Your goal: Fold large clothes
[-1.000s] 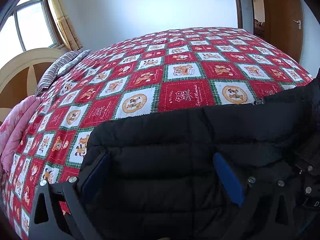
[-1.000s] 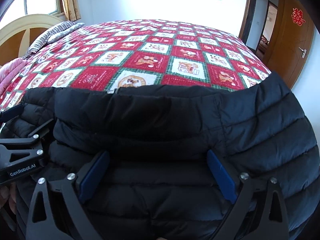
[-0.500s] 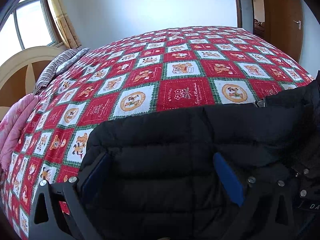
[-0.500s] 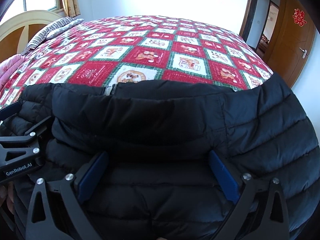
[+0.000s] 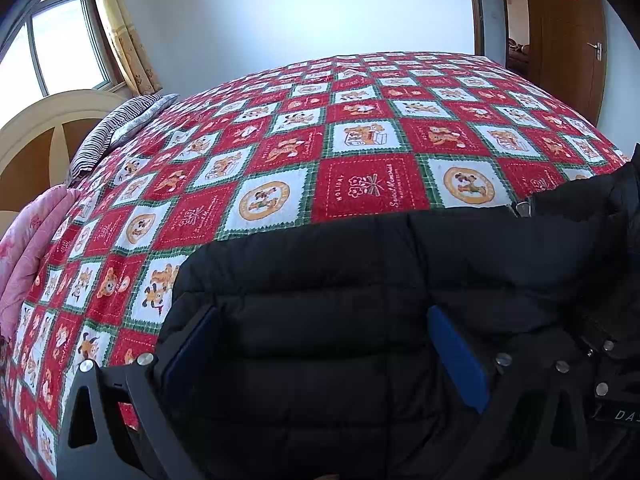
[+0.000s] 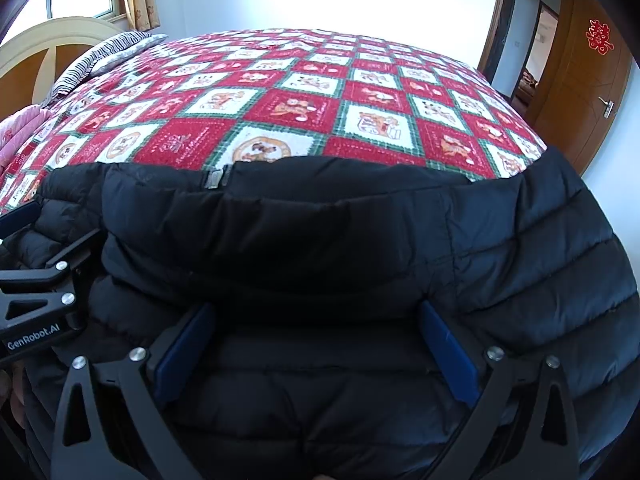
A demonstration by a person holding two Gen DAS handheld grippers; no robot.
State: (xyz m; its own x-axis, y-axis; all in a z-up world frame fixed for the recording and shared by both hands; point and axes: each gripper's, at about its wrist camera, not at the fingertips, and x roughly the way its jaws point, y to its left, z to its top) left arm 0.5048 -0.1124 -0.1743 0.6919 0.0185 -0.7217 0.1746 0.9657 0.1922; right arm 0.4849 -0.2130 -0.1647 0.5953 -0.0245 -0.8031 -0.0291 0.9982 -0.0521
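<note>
A black quilted puffer jacket (image 5: 360, 280) lies on the near part of the bed; it also fills the right wrist view (image 6: 320, 248), its zipper pull (image 6: 214, 179) at the far edge. My left gripper (image 5: 324, 344) is open, its blue-padded fingers (image 5: 456, 356) spread wide over the jacket's left part. My right gripper (image 6: 316, 340) is open too, its fingers (image 6: 448, 352) straddling a padded fold near the middle. The left gripper's body (image 6: 36, 304) shows at the left of the right wrist view, close beside the right one.
The bed has a red, white and green patchwork cover (image 5: 360, 152). A striped pillow (image 5: 116, 132), a pink blanket (image 5: 28, 240) and the headboard (image 5: 44, 128) are at the left. A wooden door (image 6: 580, 92) stands at the right.
Both grippers have shifted slightly forward and lower over the jacket. Their fingers stay spread wide. The jacket lies much as before.
</note>
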